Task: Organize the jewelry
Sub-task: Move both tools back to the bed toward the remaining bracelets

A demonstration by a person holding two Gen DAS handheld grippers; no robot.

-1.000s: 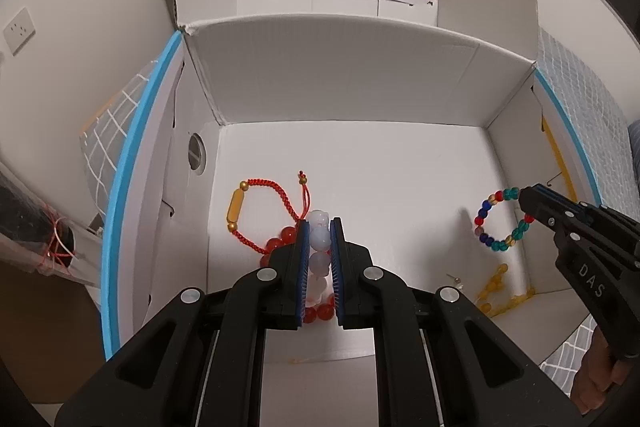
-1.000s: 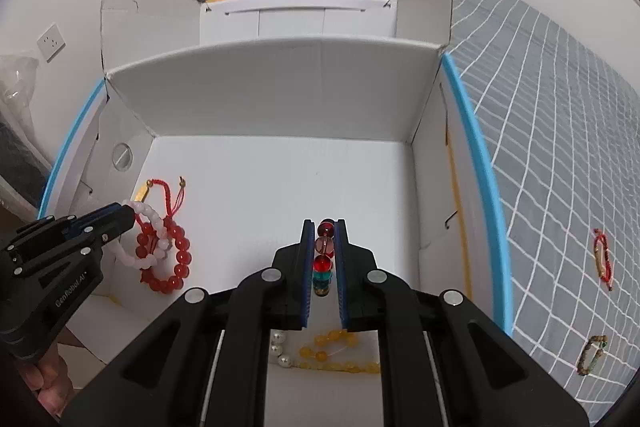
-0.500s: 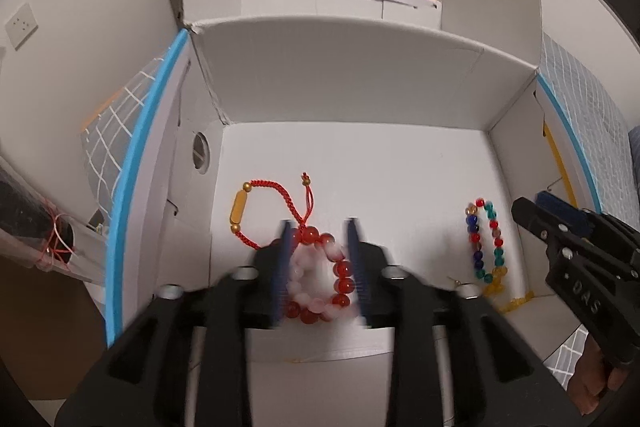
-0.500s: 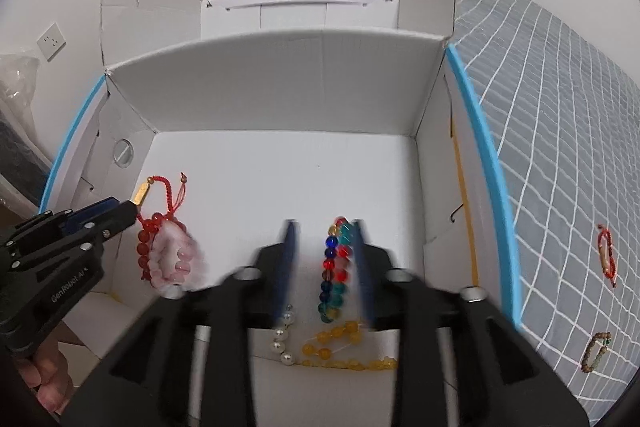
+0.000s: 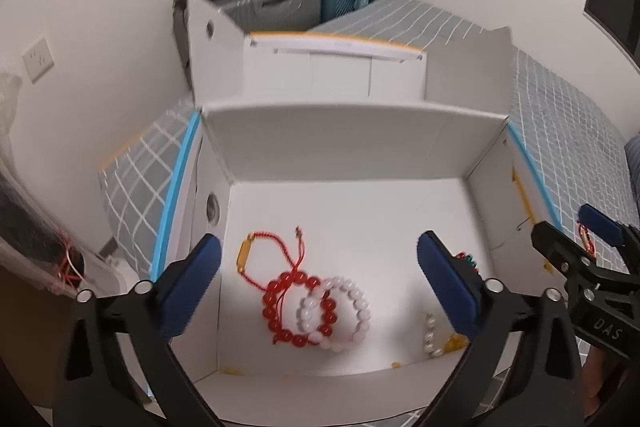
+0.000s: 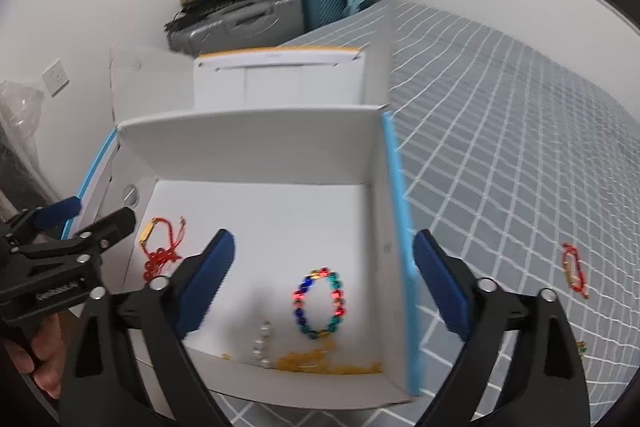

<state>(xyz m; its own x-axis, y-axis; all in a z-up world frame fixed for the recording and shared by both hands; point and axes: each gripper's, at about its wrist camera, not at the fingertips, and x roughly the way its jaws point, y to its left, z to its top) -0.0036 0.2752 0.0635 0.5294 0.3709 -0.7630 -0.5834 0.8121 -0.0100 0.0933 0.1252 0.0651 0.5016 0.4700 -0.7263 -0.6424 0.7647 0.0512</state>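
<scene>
A white open box (image 5: 352, 135) (image 6: 256, 143) stands on the bed. On its floor lie a white bead bracelet (image 5: 340, 311) overlapping a red bead bracelet (image 5: 296, 307), and a red cord bracelet (image 5: 260, 251) with a gold tube. A multicoloured bead bracelet (image 6: 320, 303), small pearls (image 6: 262, 343) and yellow beads (image 6: 316, 363) lie at the box's front right. My left gripper (image 5: 318, 279) is open and empty above the red and white bracelets. My right gripper (image 6: 324, 283) is open and empty above the multicoloured bracelet.
A red cord bracelet (image 6: 574, 269) lies on the grey checked bedspread (image 6: 520, 147) right of the box, with another small piece (image 6: 582, 347) near it. Suitcases (image 6: 248, 23) stand against the far wall. The box's flaps stand up behind and at its sides.
Both grippers opened and let go: the white bracelet dropped onto the red beads, the multicoloured one onto the box floor. Both grippers have since drawn back and up, jaws wide.
</scene>
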